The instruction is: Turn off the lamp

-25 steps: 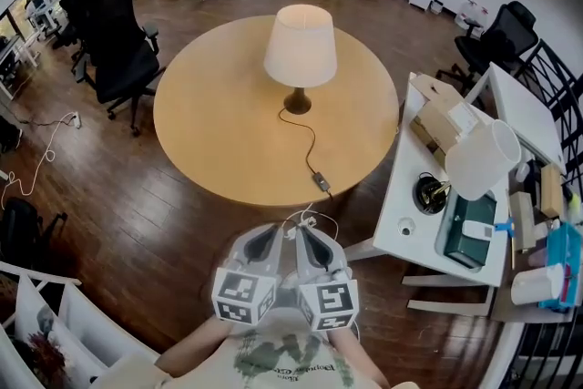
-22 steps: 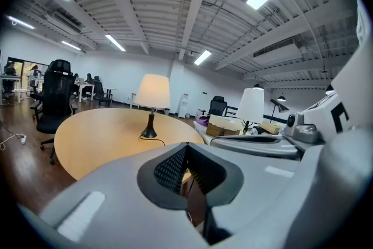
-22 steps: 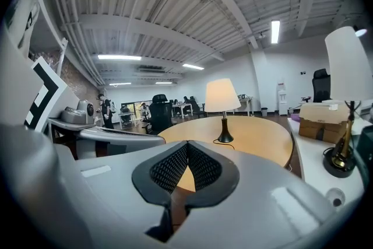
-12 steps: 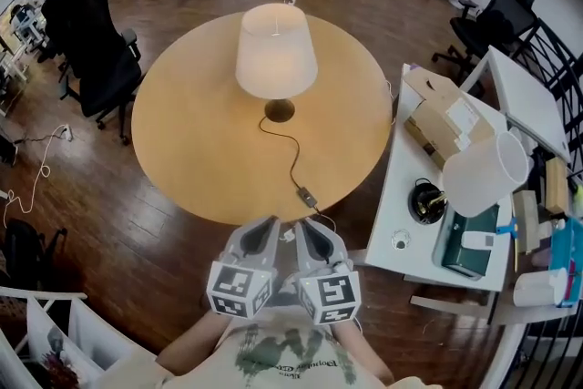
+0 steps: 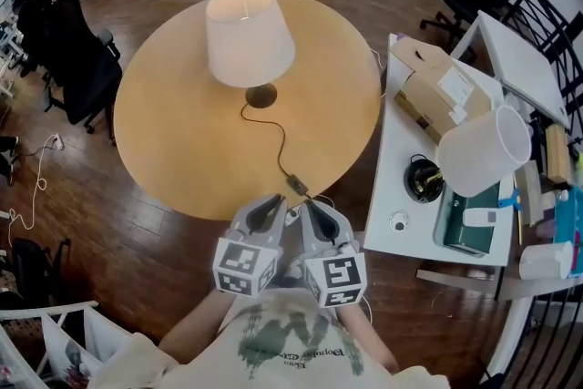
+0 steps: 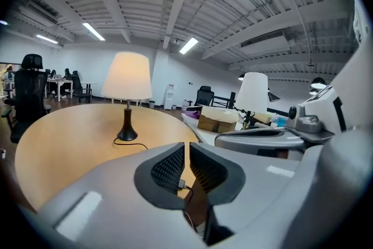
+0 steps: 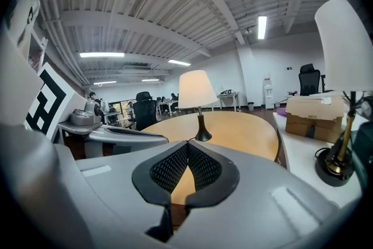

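Observation:
The lamp stands lit on the round wooden table (image 5: 173,132), with a cream shade (image 5: 248,23) and a dark base (image 5: 260,96). Its black cord runs to an inline switch (image 5: 296,183) at the table's near edge. My left gripper (image 5: 269,205) and right gripper (image 5: 312,208) are side by side just short of that switch. In the left gripper view the jaws (image 6: 187,146) are opening, a narrow slit shows between the pads, nothing is gripped, and the switch (image 6: 182,183) shows below, beyond them. The right gripper (image 7: 187,144) is shut and empty, and it points at the lamp base (image 7: 203,136).
A white side table (image 5: 393,168) stands close on the right with a cardboard box (image 5: 444,97), a second white lamp shade (image 5: 483,150) and a green case (image 5: 472,228). Black office chairs (image 5: 77,59) stand left of the round table on the wooden floor.
Both grippers have come forward to the table's near edge, and the cord switch now lies just beyond their tips. The lamp is still lit.

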